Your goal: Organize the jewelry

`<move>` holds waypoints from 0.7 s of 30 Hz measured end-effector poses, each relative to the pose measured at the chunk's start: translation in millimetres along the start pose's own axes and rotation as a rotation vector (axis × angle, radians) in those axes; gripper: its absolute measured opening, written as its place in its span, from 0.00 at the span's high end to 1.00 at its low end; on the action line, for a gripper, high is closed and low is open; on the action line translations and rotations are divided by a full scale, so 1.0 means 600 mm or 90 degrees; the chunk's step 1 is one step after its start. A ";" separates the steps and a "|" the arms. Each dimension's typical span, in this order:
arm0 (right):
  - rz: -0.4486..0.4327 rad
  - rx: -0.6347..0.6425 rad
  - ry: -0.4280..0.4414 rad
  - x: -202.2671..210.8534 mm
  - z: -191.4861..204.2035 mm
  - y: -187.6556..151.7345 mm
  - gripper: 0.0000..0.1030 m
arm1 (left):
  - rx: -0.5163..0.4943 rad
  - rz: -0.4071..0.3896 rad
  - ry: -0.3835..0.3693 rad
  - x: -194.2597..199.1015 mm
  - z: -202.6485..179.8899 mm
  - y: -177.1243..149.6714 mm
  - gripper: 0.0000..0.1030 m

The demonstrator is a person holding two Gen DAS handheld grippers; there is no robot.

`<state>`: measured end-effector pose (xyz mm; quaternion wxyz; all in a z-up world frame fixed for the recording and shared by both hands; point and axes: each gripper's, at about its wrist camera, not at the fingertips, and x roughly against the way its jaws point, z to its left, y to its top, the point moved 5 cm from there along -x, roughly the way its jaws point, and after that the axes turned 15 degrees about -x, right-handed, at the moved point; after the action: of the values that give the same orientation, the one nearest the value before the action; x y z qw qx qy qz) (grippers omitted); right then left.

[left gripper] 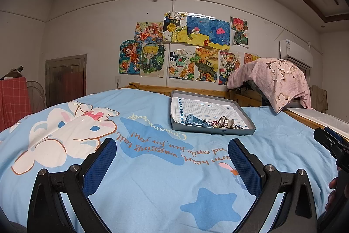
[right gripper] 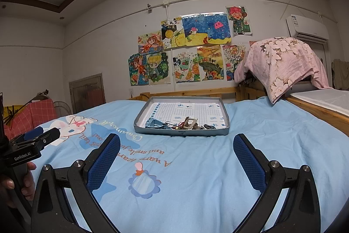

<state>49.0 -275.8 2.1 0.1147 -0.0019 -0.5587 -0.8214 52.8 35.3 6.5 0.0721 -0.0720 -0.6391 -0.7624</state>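
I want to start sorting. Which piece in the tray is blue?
The blue watch-like strap, at the left end of the pile in the grey tray. The pieces beside it look beige, dark or reddish instead.

Left claw (left gripper: 172, 152) and right claw (right gripper: 176, 145) both gape wide, side by side, empty

The duvet cover (right gripper: 196, 167) is pale blue with darker blue stars and a white cartoon rabbit. The grey tray (right gripper: 139, 121) has blue-gridded white lining. A pink cloth (right gripper: 283, 60) bears pale blossoms.
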 end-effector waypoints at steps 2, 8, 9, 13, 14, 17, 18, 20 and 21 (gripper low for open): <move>0.000 0.000 0.001 0.000 0.000 0.000 0.01 | 0.001 0.000 -0.001 0.000 0.001 -0.001 0.00; 0.001 -0.001 0.001 0.000 0.000 -0.001 0.01 | 0.007 0.004 -0.004 0.000 0.003 -0.002 0.00; 0.001 -0.001 0.000 0.001 0.000 -0.001 0.01 | 0.005 0.005 -0.004 -0.001 0.003 -0.003 0.00; 0.002 -0.003 0.001 0.001 0.002 -0.003 0.01 | 0.004 0.016 -0.002 -0.008 0.007 -0.007 0.00; 0.002 -0.003 0.001 0.002 0.003 -0.004 0.01 | 0.004 0.017 -0.001 -0.009 0.009 -0.008 0.00; 0.001 -0.003 0.000 0.001 0.002 -0.003 0.01 | 0.000 0.016 0.004 -0.008 0.009 -0.007 0.00; 0.001 -0.003 0.000 0.001 0.002 -0.003 0.01 | -0.002 0.016 0.003 -0.009 0.011 -0.007 0.00; 0.002 -0.003 0.000 0.001 0.002 -0.003 0.01 | -0.001 0.019 0.004 -0.009 0.010 -0.007 0.00; 0.002 -0.003 0.000 0.001 0.002 -0.003 0.01 | -0.002 0.019 0.004 -0.008 0.011 -0.007 0.00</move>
<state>48.1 -274.5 1.1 0.1159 -0.0028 -0.5567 -0.8226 56.8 42.7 2.4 0.0853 -0.0796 -0.6365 -0.7624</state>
